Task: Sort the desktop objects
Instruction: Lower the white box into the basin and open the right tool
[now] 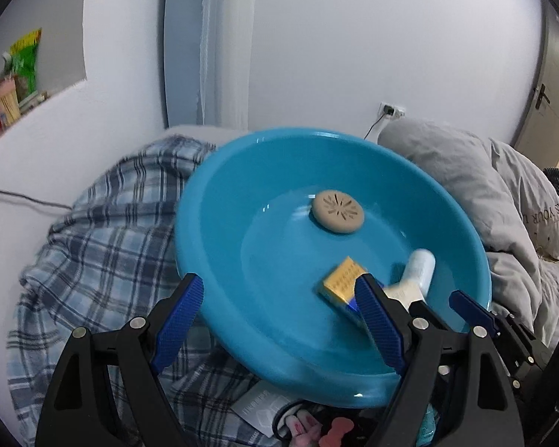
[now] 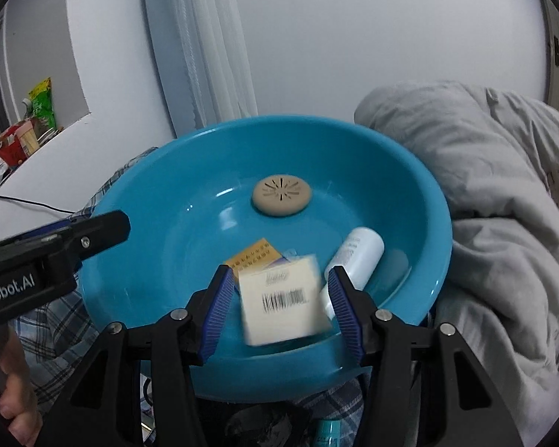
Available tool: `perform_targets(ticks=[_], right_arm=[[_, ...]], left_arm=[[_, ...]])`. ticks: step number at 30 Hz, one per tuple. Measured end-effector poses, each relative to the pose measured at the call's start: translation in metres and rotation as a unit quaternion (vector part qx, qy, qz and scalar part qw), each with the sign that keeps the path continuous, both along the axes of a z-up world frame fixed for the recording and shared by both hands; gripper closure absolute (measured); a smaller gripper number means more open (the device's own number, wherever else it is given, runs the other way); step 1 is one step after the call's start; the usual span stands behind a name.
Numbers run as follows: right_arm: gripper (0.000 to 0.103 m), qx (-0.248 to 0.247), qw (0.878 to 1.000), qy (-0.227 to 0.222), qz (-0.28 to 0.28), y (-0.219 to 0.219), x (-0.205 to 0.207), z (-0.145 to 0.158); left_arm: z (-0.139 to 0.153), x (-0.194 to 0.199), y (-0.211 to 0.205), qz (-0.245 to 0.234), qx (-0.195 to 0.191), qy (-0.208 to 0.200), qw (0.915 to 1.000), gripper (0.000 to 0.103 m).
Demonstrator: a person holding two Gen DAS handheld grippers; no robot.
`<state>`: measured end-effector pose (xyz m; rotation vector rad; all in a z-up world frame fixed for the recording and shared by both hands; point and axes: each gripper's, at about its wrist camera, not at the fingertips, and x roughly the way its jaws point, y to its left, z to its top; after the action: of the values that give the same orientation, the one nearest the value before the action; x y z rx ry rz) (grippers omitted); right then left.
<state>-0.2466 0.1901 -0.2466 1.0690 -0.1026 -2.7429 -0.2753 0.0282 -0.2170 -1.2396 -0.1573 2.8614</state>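
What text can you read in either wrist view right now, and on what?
"mRobot.AI", cut off at the frame edge: left gripper body.
"AS YOUR L", upside down, cut off: grey pillow.
Barcode and blurred word: white box, unreadable.
Yellow packet print: too small.

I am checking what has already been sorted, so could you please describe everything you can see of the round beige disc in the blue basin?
The round beige disc is a flattened, pebble-like puck with rounded edges and a matte, plastic-looking surface. Short slots radiate across its top like a sunburst. It lies flat, slots up, on the far part of the blue basin floor, apart from the other items there. Neither gripper touches it.
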Motion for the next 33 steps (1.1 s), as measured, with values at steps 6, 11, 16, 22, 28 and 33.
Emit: perform_targets(ticks=[6,11,16,22,28,33], right_arm=[[0.066,0.0,1.0,-0.001,-0.002,0.002,0.0,0.0],[0.067,-0.007,1.0,-0.002,-0.003,0.005,0.002,0.003],[0.042,-0.026,0.999,0.043,-0.02,0.015,0.01,0.028],[0.027,0.015,0.993,0.103,-0.046,0.021,0.025,0.065],[0.01,-0.037,0.989,0.118,-0.077,0.044,0.039,0.102],[0.009,-0.016,0.985,0.147,-0.092,0.051,0.056,0.127]], left_arm=[[0.0,-0.001,-0.001,0.001,0.0,-0.001,1.0,0.018],[0.004,0.001,-0.002,0.001,-0.001,0.008,1.0,0.018],[0.024,0.012,0.002,-0.004,-0.031,0.067,0.9973,0.018],[0.064,0.041,0.009,0.017,-0.089,0.172,0.981,0.018],[0.095,0.061,0.014,0.005,-0.086,0.209,0.974,0.017],[0.121,0.083,0.005,0.024,-0.074,0.249,0.9654,0.016]])
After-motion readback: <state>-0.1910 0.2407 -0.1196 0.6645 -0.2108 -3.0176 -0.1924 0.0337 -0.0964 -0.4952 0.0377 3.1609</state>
